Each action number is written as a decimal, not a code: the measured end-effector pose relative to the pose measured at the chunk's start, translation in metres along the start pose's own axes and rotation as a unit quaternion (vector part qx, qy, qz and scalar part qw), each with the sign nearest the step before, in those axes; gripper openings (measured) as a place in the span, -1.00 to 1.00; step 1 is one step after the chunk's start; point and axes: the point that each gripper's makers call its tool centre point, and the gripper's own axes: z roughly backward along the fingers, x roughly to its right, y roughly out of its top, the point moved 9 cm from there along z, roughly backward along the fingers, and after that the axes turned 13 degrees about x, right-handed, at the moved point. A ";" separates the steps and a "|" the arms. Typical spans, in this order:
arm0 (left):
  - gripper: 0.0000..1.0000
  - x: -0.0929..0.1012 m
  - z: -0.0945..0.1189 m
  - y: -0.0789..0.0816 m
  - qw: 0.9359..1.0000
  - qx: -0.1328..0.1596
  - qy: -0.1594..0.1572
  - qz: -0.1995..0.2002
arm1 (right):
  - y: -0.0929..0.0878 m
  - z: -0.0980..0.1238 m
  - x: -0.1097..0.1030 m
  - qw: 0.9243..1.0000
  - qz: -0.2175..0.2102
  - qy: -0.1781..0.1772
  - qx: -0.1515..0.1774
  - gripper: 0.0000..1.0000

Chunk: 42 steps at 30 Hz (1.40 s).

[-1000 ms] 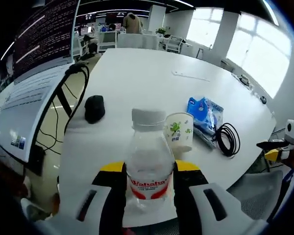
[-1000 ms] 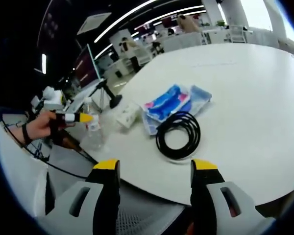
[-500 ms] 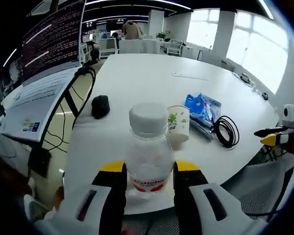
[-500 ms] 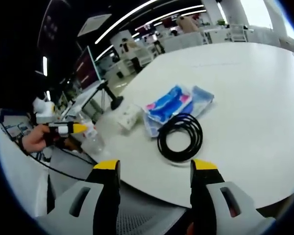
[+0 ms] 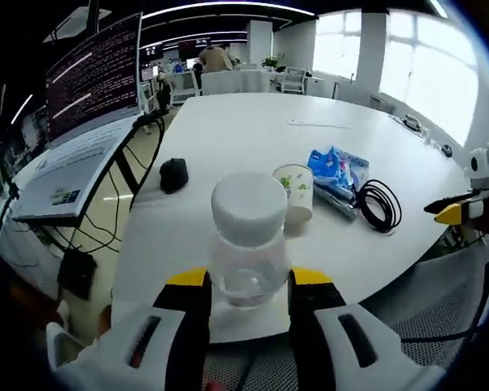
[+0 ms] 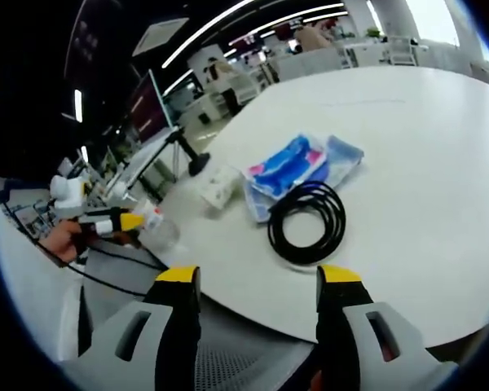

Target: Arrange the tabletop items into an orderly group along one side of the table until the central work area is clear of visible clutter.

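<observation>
Clear plastic bottle with a white cap sits clamped in the left claw, seemingly lifted off the white bench — paper cup just beyond; right claw gapes empty.

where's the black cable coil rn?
In the right gripper view the black cable coil lies on the white table, just beyond the open right gripper, touching the blue packet; the paper cup lies left of the packet.

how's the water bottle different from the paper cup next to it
The water bottle is clear plastic with a white cap; the paper cup is opaque, open-topped, with green print. The bottle is gripped in the left tool; the cup stands free on the table. Both stand upright.
</observation>
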 end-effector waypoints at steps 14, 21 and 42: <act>-0.16 0.003 -0.006 0.002 1.000 0.015 0.008 0.021 | -0.002 0.002 -0.001 1.000 -0.002 0.000 -0.002 0.12; -0.15 0.000 -0.009 0.000 1.000 0.013 0.007 0.021 | -0.006 0.003 -0.002 1.000 -0.008 -0.002 -0.001 0.12; -0.23 -0.005 -0.016 0.001 1.000 0.010 -0.029 0.005 | -0.003 -0.001 -0.006 1.000 -0.008 -0.004 -0.001 0.11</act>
